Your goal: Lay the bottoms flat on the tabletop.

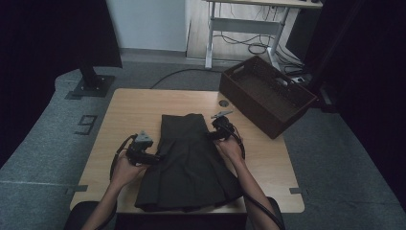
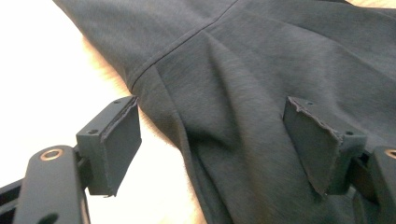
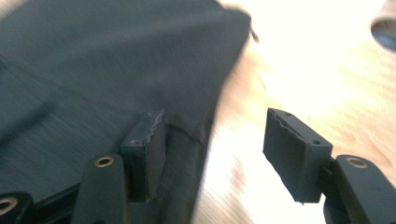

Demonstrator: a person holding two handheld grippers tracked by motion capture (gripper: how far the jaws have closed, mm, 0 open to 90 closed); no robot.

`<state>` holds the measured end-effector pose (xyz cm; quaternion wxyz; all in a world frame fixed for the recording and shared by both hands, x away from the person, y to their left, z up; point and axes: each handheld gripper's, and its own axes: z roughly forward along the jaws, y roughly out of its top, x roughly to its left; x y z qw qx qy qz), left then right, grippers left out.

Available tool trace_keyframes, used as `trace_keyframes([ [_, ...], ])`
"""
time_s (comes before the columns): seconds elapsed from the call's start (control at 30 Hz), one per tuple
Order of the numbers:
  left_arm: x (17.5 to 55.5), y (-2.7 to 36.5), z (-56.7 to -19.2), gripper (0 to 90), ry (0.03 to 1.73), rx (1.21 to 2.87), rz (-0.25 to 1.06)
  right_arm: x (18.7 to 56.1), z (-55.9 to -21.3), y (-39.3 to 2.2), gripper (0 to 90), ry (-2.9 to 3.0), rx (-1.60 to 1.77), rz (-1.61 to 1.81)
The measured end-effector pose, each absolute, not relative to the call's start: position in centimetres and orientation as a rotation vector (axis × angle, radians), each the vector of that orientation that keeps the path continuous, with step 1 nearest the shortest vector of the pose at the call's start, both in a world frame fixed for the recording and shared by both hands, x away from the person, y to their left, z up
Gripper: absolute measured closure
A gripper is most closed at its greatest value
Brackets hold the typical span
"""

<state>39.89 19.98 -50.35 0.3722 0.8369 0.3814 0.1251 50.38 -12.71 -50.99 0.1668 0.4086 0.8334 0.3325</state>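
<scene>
Left gripper [image 1: 155, 158] at the skirt's left edge, jaws released, nothing clamped; one jaw over bare tabletop [image 1: 129, 108], the other over the cloth. Dark skirt [image 1: 186, 163] lies flat between both grippers, waistband at the far end, hem at the person's side. Right gripper [image 1: 210, 135] at the skirt's right edge, jaws apart, gripping nothing. Brown basket [image 1: 249, 103] beyond the right gripper, on the tabletop's corner.
</scene>
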Motion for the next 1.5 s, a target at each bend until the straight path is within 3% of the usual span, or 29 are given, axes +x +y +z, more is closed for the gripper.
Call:
trace_keyframes([
  [0.1,40.4,19.5,-51.4,20.9,0.988,2.194,0.313,50.5,-52.3,-12.9,41.2,2.401,1.195,0.960],
  [0.23,40.5,18.9,-52.8,23.6,0.967,2.275,0.306,50.2,-53.0,-12.5,73.4,2.475,1.168,1.004],
  [0.3,40.3,18.9,-53.1,30.8,0.954,2.270,0.278,49.8,-52.9,-12.2,78.5,2.483,1.157,0.985],
  [0.4,39.8,18.9,-52.9,36.3,0.942,2.290,0.270,49.0,-52.8,-12.2,79.2,2.501,1.140,0.957],
  [0.6,38.1,19.4,-52.4,38.2,0.894,2.350,0.206,45.8,-53.1,-13.8,77.0,2.563,1.158,1.055],
  [0.73,38.7,19.2,-50.7,32.5,0.859,2.327,0.300,44.8,-52.1,-14.4,56.2,2.542,1.124,1.042],
  [0.87,41.4,18.4,-49.1,33.8,0.870,2.280,0.371,46.2,-50.6,-14.1,48.2,2.462,1.161,1.089],
  [1.03,44.1,16.5,-49.7,37.6,0.891,2.284,0.371,48.3,-51.0,-13.0,50.5,2.483,1.222,1.033],
  [1.13,44.3,15.2,-50.9,37.9,0.869,2.341,0.366,48.9,-52.1,-12.7,61.7,2.510,1.278,1.009],
  [1.2,44.1,14.7,-51.7,41.0,0.861,2.362,0.381,49.0,-52.5,-12.7,73.5,2.525,1.298,1.037],
  [1.27,44.1,14.7,-52.1,48.1,0.864,2.354,0.362,48.9,-52.5,-12.7,79.8,2.530,1.288,1.046],
  [1.37,43.9,14.7,-52.3,61.6,0.875,2.340,0.350,48.6,-52.1,-12.5,82.1,2.523,1.251,1.040],
  [1.47,43.4,14.3,-52.1,82.2,0.847,2.377,0.435,48.2,-51.4,-12.2,82.6,2.502,1.200,1.056],
  [1.5,43.2,14.3,-51.8,84.1,0.842,2.370,0.462,48.0,-51.0,-12.1,82.6,2.493,1.183,1.070],
])
